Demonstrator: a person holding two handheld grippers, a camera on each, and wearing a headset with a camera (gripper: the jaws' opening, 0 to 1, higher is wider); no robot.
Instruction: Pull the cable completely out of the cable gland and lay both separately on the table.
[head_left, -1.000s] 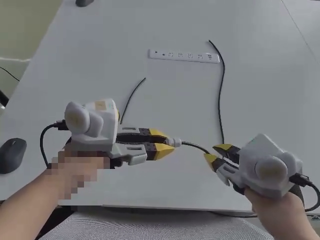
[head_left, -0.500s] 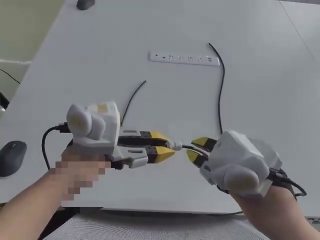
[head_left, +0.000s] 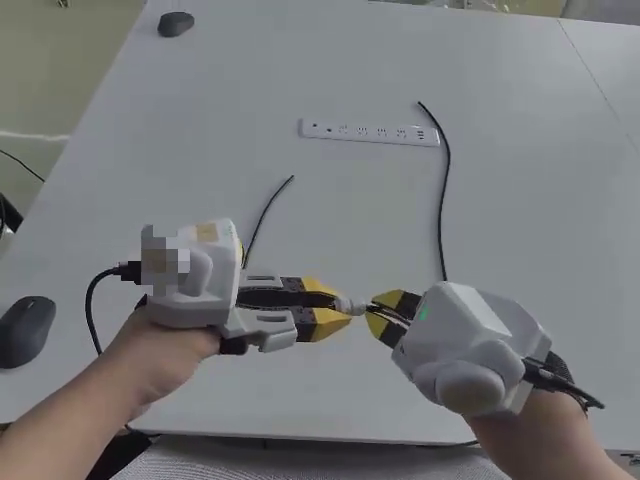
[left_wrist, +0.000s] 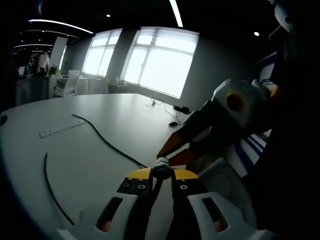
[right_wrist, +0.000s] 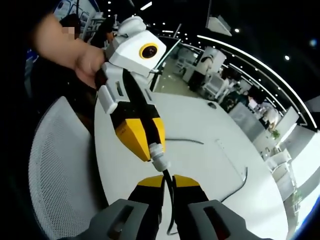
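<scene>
Tools are facing tip to tip above the table (head_left: 200, 120): the left tool (head_left: 338, 306) is clamping the white cable gland (head_left: 352, 306) at its tips, while the right tool (head_left: 382, 308) is pinching the black cable (head_left: 441, 200) just beside the gland.

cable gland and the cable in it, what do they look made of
Cable gland: looks like moulded plastic, off-white with a dull sheen and a stepped shape; possibly nylon.
Cable: thin, black and matte, and it bends softly, so likely a rubber or PVC jacket. The core is hidden.
</scene>
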